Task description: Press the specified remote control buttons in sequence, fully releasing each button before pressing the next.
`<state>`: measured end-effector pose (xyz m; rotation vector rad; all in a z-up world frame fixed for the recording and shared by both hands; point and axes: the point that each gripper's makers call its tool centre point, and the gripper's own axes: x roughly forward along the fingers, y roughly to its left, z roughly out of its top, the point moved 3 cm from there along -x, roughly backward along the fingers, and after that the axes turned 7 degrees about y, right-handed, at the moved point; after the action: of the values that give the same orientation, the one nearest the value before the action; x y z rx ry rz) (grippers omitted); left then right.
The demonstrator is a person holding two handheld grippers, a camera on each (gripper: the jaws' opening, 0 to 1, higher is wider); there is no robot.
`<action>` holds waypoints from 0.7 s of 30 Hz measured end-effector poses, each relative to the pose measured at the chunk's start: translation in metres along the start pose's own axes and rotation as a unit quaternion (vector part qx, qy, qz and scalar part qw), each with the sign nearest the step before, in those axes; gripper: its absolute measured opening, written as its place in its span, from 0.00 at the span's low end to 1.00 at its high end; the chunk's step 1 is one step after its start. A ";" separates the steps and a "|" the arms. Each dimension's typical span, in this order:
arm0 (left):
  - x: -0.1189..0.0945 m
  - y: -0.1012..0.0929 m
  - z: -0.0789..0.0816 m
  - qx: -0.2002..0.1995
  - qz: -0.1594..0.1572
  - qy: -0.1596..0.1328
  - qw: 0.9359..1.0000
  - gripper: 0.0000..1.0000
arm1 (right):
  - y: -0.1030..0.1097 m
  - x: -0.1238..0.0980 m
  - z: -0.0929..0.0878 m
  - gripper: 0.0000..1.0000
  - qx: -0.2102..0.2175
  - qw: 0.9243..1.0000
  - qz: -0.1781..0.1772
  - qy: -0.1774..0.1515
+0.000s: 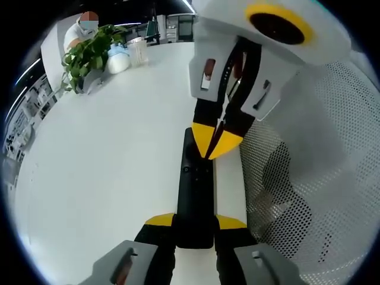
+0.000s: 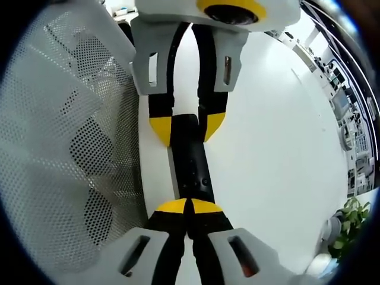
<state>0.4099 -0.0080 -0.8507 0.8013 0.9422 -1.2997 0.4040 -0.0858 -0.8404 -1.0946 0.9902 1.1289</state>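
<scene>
Two tongs on the remote [image 1: 195, 196]: left tongs [image 1: 196, 224] clamp its six-o'clock end, right tongs [image 1: 217, 145] closed, pressing; tips could skid onto neighbouring buttons.

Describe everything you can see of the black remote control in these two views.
The remote control is a long, slim, black bar, plastic by its look, lying flat on the white table beside a perforated white mesh. Small buttons show on its top face. The left gripper clamps one end between its yellow-tipped jaws; the right gripper, jaws closed together, meets its top face.
</scene>
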 end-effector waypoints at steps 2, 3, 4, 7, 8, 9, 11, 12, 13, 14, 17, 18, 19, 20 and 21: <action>0.000 0.000 0.000 -0.002 0.000 -0.001 1.000 0.24 | 0.000 0.000 0.000 0.00 0.003 1.000 0.000 -0.001; 0.000 0.000 0.000 -0.002 0.000 -0.001 1.000 0.24 | -0.001 0.000 0.000 0.00 0.003 1.000 0.000 -0.001; 0.000 0.000 0.000 -0.002 0.001 -0.001 1.000 0.24 | -0.001 0.000 0.000 0.00 0.002 1.000 -0.001 -0.001; 0.000 0.000 0.000 -0.002 0.001 0.000 1.000 0.24 | -0.001 0.000 0.001 0.00 -0.001 1.000 -0.006 -0.001; 0.000 0.000 0.000 -0.002 0.001 0.000 1.000 0.24 | -0.001 0.000 0.001 0.00 -0.002 1.000 -0.006 -0.001; 0.000 0.000 0.000 -0.002 0.001 -0.001 1.000 0.24 | -0.001 0.000 0.001 0.00 -0.002 1.000 -0.007 -0.001; 0.000 0.000 0.000 -0.002 0.001 -0.001 1.000 0.24 | -0.002 0.001 0.001 0.00 -0.003 1.000 -0.009 0.000; 0.000 0.000 0.000 -0.002 0.001 -0.001 1.000 0.24 | -0.001 0.001 0.001 0.00 -0.004 1.000 -0.009 0.000; 0.000 0.000 0.000 -0.002 0.001 0.000 1.000 0.24 | -0.001 0.001 0.001 0.00 -0.006 1.000 -0.010 0.001; 0.000 0.000 0.000 -0.002 0.001 -0.001 1.000 0.24 | -0.001 0.001 0.001 0.00 -0.008 1.000 -0.011 0.001; 0.000 0.000 0.000 -0.002 0.001 -0.001 1.000 0.24 | -0.001 0.001 0.002 0.00 -0.010 1.000 -0.012 0.003; 0.000 0.000 0.000 -0.002 0.001 -0.001 1.000 0.24 | -0.001 0.001 0.002 0.00 -0.010 1.000 -0.013 0.003; 0.000 0.000 0.000 -0.001 0.001 -0.001 1.000 0.24 | -0.001 0.001 0.002 0.00 -0.012 1.000 -0.014 0.004; 0.000 0.000 0.000 -0.001 0.001 -0.001 1.000 0.24 | -0.001 0.001 0.002 0.00 -0.015 1.000 -0.015 0.005; 0.000 0.000 0.000 -0.001 0.001 -0.001 1.000 0.24 | 0.000 0.001 0.002 0.00 -0.016 1.000 -0.016 0.005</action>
<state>0.4099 -0.0080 -0.8509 0.7991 0.9410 -1.2977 0.4047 -0.0837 -0.8410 -1.1392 0.9621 1.1179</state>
